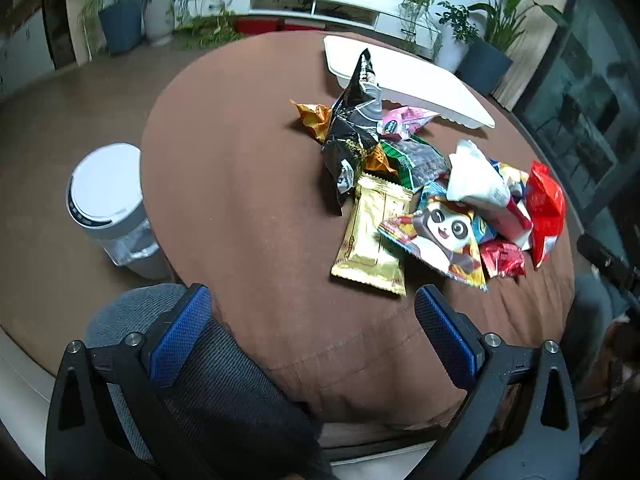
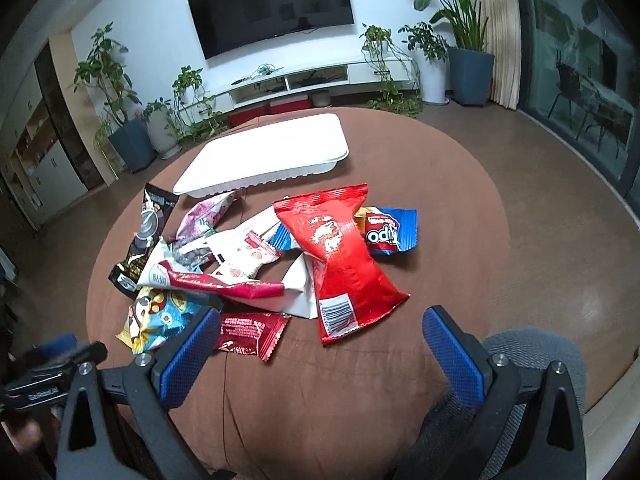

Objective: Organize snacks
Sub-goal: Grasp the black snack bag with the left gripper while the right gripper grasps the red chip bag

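A pile of snack packets lies on a round table with a brown cloth [image 1: 248, 184]. In the left wrist view I see a black bag [image 1: 352, 132], a gold packet [image 1: 372, 236], a panda packet [image 1: 444, 236] and a red bag [image 1: 546, 208]. The right wrist view shows the red bag [image 2: 344, 264], a blue packet [image 2: 388, 232], a small dark red packet [image 2: 252, 330] and the black bag [image 2: 144, 236]. A white tray [image 2: 272, 152] sits behind the pile, empty; it also shows in the left wrist view [image 1: 420, 76]. My left gripper [image 1: 312, 336] is open over the near table edge. My right gripper [image 2: 320, 356] is open, just short of the pile.
A white lidded bin [image 1: 108, 204] stands on the floor left of the table. A grey chair back [image 1: 208, 364] is under the left gripper, and shows in the right wrist view [image 2: 532, 356]. Potted plants [image 2: 124, 128] and a TV unit [image 2: 304, 80] line the far wall.
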